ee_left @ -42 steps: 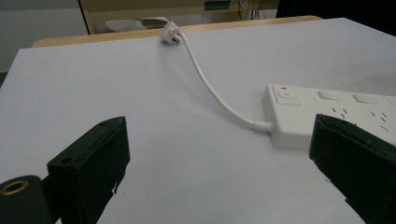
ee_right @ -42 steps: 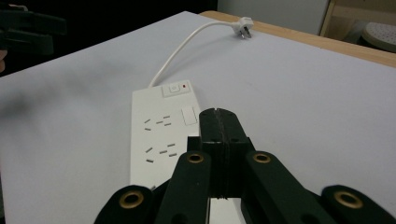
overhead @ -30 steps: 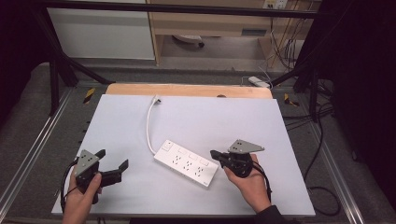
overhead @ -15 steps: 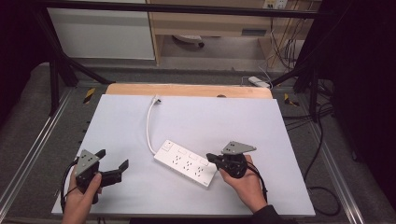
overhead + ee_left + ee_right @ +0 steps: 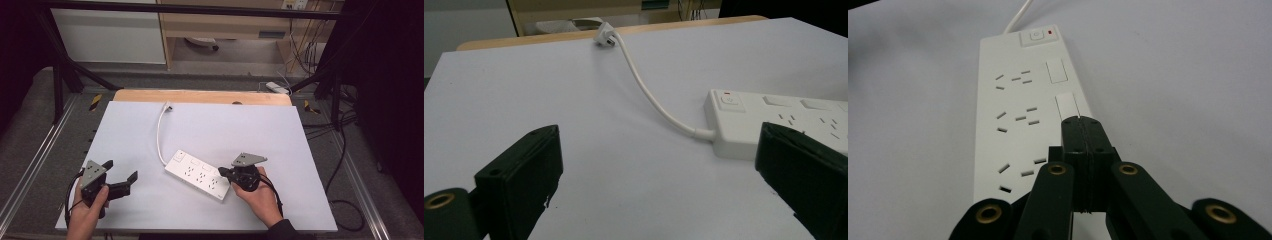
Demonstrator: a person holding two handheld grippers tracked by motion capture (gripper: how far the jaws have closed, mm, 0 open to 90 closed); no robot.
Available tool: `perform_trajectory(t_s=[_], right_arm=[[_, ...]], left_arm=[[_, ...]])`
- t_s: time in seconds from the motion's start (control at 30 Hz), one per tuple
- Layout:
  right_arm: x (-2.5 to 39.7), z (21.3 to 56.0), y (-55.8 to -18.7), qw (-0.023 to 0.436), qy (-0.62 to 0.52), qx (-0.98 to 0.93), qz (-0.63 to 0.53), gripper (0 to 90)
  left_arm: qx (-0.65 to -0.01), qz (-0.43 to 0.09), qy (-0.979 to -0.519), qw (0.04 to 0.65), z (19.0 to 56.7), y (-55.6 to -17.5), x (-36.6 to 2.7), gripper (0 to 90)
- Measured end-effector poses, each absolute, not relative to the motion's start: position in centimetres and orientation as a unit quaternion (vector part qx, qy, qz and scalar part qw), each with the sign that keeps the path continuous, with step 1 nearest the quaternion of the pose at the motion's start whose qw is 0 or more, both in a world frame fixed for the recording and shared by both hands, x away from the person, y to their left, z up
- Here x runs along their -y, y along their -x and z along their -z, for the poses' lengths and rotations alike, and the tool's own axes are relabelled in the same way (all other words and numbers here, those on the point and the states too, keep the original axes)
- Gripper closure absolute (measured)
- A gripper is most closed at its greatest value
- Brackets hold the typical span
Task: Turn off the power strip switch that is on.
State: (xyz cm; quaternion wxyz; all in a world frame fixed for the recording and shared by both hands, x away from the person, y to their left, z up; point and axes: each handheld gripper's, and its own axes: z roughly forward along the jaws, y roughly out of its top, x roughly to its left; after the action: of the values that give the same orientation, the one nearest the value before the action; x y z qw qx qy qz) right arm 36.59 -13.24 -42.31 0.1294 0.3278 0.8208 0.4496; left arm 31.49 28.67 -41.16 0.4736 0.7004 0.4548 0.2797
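Power strip: a white power strip [image 5: 200, 174] is laid slantwise on the white table [image 5: 210, 125], near the middle and a bit to the near side.
Cord: a short white cord [image 5: 159, 134] is run from the strip's far left end up to a plug [image 5: 169, 106] by the far edge of the table.
Right gripper: the right gripper [image 5: 223, 173] is held over the near right end of the strip; its two black jaws are pressed together with nothing between them.
What the tip is over: in the right gripper view, the closed tip [image 5: 1080, 125] is seen at a small white switch [image 5: 1067, 106] on the strip; whether it is touching cannot be told.
Left gripper: the left gripper [image 5: 122, 177] is rested on the table at the near left, well apart from the strip; its jaws are spread wide and nothing is held.
Step in hand: it is judged that one small switch is to be pressed with the closed tip.
How to do it well: the tip should be kept right over that one switch and pushed straight down, softly.
What could go wrong: the strip could be slid away by a slanted push, so it could be steadied by the left gripper at the cord end.
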Motion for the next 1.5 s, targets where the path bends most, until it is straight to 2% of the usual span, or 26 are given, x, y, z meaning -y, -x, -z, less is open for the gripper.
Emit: perform_trajectory(t_s=[1.5], right_arm=[[13.0, 43.7, -37.0, 0.135, -0.331, -0.833, -0.423, 90.0]], left_arm=[[-0.454, -0.280, -0.700, 0.475, 41.1, -31.5, -28.7, 5.0]])
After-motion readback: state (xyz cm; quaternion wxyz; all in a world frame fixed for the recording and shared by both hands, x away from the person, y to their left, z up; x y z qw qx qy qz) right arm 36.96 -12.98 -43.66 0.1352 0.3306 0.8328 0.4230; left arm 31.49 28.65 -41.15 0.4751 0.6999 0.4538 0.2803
